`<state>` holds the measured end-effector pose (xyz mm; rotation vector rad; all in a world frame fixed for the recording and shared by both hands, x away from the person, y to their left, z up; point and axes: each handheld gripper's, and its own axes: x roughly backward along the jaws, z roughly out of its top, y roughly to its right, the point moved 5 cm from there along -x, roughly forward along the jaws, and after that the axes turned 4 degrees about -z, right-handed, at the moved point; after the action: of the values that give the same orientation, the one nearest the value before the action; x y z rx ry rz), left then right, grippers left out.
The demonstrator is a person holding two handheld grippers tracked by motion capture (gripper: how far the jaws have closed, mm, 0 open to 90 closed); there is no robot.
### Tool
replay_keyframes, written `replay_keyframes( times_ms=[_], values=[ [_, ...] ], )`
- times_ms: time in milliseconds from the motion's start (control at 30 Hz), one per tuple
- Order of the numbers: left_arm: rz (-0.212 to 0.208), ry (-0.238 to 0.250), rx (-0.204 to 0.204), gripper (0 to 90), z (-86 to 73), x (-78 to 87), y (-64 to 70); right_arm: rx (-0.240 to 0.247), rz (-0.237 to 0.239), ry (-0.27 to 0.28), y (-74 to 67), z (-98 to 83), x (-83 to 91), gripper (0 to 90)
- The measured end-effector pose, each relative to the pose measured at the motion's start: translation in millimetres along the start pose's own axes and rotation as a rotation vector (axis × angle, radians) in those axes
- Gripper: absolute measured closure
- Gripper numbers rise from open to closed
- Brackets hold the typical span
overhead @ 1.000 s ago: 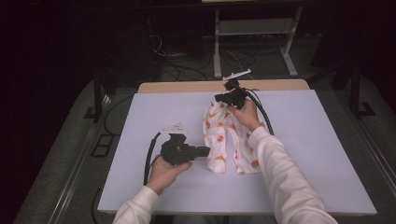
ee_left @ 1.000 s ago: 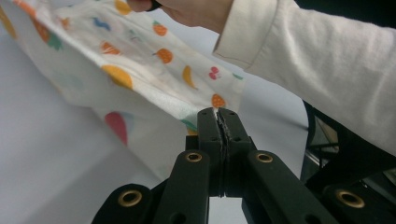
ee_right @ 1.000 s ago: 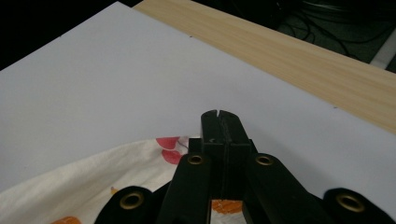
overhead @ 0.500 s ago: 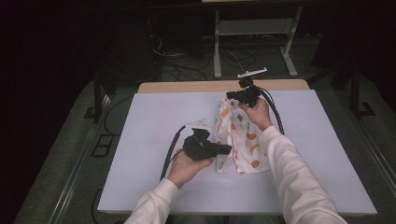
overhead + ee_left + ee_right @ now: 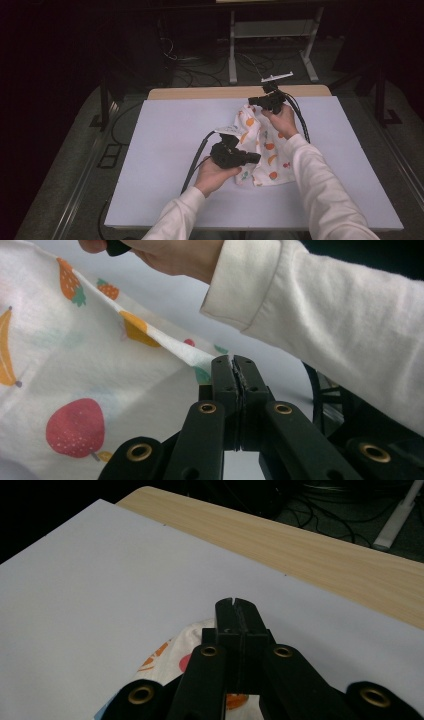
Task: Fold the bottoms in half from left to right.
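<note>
A white fruit-print cloth (image 5: 262, 150) lies near the middle of a pale table (image 5: 165, 150). The left gripper (image 5: 254, 158), at the cloth's near left edge, is closed on a fold of it, the fabric pulled taut. The right gripper (image 5: 252, 101), at the cloth's far end, has its jaws pressed together with cloth bunched just beneath them.

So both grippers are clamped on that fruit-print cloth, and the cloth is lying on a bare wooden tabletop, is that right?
Not quite. The cloth lies on a white sheet that covers most of the table; wood shows only as a strip along the far edge, as the high view shows. The left gripper and right gripper are both shut on the cloth.
</note>
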<state>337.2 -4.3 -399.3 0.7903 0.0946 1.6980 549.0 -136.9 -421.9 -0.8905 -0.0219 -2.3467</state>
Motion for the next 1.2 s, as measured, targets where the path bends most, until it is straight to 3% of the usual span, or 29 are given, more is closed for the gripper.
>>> replay_keyframes(
  times_ms=[333, 600, 900, 1200],
  values=[
    [-0.033, -0.004, 0.008, 87.8, 8.9, -24.7, 2.0, 0.0, -0.005, 0.0, 13.7, -3.1, 3.9, 89.1],
    [-0.067, -0.003, 0.019, 87.7, 15.3, -44.1, 2.0, 0.026, -0.015, -0.016, 22.6, -8.0, 5.8, 89.1],
    [-0.068, -0.044, 0.026, 87.8, 9.2, -66.9, 0.7, -0.004, 0.0, -0.007, 34.3, -11.5, 8.0, 89.1],
    [-0.056, -0.067, 0.049, 87.8, 4.0, -90.8, -1.9, 0.033, 0.008, -0.024, 35.9, -18.4, 1.4, 89.1]
  ],
)
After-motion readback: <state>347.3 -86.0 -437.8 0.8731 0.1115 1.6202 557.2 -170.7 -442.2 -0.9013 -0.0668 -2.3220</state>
